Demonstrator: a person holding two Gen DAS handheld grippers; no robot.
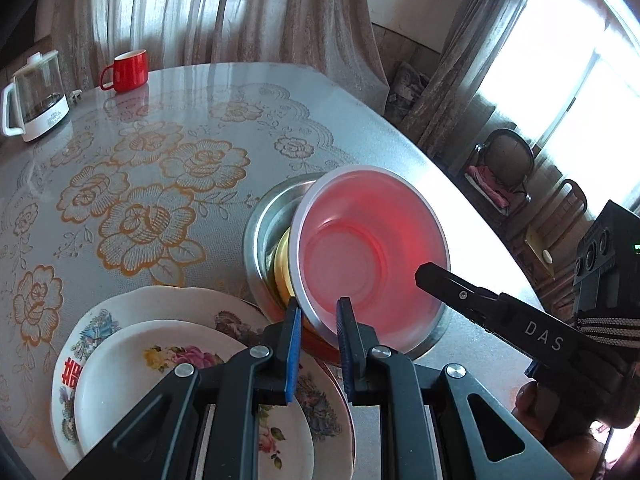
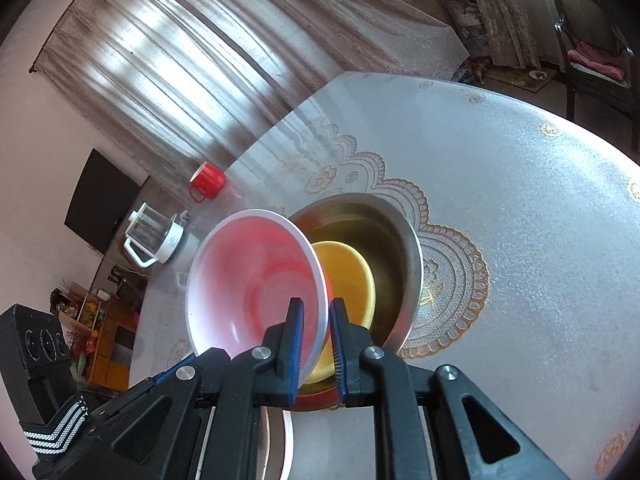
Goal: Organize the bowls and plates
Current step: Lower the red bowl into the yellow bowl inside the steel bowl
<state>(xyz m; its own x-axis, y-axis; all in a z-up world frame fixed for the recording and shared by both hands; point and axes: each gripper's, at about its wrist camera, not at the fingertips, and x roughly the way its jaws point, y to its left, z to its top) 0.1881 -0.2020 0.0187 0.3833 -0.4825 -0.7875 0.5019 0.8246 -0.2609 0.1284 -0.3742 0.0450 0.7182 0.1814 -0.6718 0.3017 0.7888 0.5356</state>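
1. In the left wrist view, the left gripper (image 1: 318, 312) had its jaws pinched on the near rim of the pink bowl (image 1: 370, 248), at about 6 o'clock on the bowl.
2. The pink bowl was tilted over a metal bowl (image 1: 264, 236) with a yellow bowl (image 1: 282, 268) inside it.
3. Two flowered plates (image 1: 120, 364) sat stacked at 8 o'clock from the bowls, on the table (image 1: 200, 92).
4. In the right wrist view, the right gripper (image 2: 316, 320) had narrow jaws clamped on the pink bowl's (image 2: 256, 280) rim at about 4 o'clock.
5. The yellow bowl (image 2: 348, 276) lay inside the metal bowl (image 2: 400, 240), just behind.
6. The pink bowl looked light, thin and stiff. It seemed smooth and could slip, so the rim was the best place to hold.
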